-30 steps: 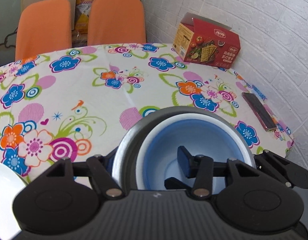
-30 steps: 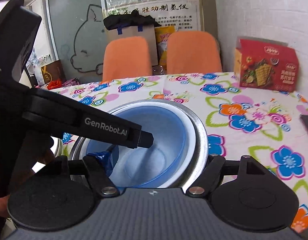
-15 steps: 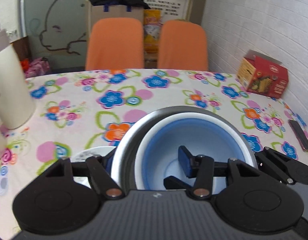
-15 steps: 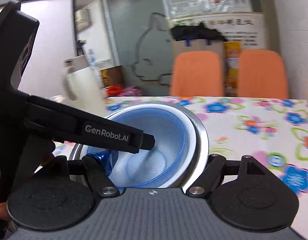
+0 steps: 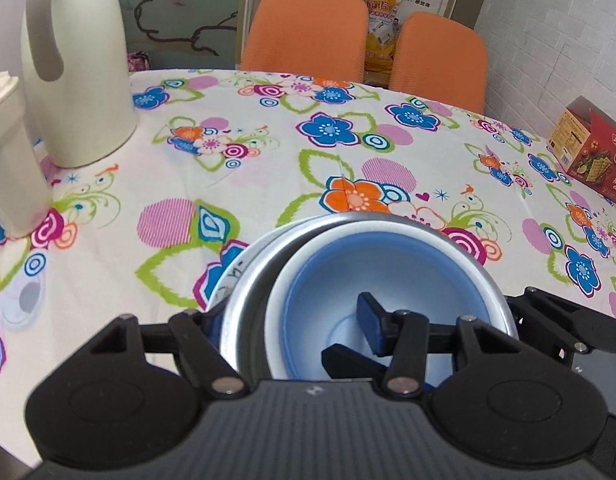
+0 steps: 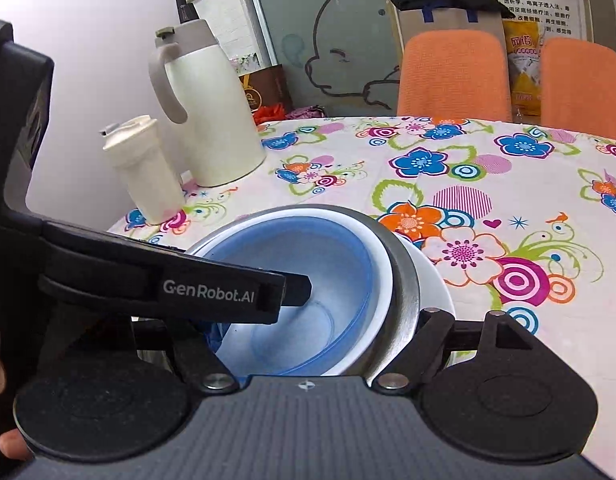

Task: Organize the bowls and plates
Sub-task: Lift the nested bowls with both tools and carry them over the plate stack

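Note:
A blue-lined white bowl (image 5: 388, 268) sits nested inside a steel bowl (image 5: 247, 300). My left gripper (image 5: 291, 320) is shut on the stack's left rim, one finger outside and one inside. My right gripper (image 6: 320, 332) is shut on the stack as well, with a blue-padded finger inside the white bowl (image 6: 328, 264) and the other finger outside the steel bowl (image 6: 404, 280). Under the stack a white plate (image 5: 235, 276) with dark markings peeks out; in the right wrist view the plate (image 6: 432, 280) shows at the right. I cannot tell whether the stack touches it.
A tall cream thermos jug (image 6: 215, 120) and a cream lidded cup (image 6: 147, 168) stand at the table's left edge. A red cracker box (image 5: 588, 152) sits far right by the brick wall. Two orange chairs (image 5: 308, 32) stand behind the flowered tablecloth (image 5: 267, 184).
Both grippers have carried the bowl stack leftward across the table. The thermos and cup have come into view, and the white plate now lies under the stack.

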The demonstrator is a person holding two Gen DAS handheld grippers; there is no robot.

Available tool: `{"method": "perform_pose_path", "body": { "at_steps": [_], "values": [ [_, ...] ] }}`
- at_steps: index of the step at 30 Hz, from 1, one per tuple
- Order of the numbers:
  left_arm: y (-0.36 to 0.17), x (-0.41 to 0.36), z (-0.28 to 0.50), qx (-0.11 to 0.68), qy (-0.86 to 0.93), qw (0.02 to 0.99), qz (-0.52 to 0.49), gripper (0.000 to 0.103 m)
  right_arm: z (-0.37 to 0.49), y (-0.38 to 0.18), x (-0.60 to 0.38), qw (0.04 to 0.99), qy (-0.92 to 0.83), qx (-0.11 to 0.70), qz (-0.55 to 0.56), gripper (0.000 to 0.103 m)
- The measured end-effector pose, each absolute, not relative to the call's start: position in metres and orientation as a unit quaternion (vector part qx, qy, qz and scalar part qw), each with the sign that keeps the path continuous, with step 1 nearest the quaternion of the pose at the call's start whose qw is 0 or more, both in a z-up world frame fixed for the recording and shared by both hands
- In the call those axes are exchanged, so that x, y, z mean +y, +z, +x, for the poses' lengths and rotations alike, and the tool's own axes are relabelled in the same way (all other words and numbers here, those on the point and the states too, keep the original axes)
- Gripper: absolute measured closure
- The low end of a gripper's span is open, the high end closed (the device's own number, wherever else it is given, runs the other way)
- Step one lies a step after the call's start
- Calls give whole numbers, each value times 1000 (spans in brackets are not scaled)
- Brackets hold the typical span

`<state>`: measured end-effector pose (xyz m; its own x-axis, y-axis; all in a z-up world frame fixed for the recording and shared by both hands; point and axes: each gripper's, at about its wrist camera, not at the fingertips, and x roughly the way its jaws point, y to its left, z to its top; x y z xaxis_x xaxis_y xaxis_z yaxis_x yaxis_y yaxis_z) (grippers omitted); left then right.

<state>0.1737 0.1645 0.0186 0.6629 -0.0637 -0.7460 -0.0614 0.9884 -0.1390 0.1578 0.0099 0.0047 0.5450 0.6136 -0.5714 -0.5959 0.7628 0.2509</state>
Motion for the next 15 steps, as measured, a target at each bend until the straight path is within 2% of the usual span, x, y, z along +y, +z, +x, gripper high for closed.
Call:
{"method": "perform_pose_path", "body": {
  "at_steps": [4,7,15],
  "values": [
    [16,159,174,405,-7,912,-64,42,163,-4,7,866,347,358,35,37],
    [16,160,173,398,-10,915,-68,39,167,-6,3,859,351,368,56,37],
    [46,172,160,336,17,939,-75,32,164,15,-25,891,311,319,89,36]
  ]
}}
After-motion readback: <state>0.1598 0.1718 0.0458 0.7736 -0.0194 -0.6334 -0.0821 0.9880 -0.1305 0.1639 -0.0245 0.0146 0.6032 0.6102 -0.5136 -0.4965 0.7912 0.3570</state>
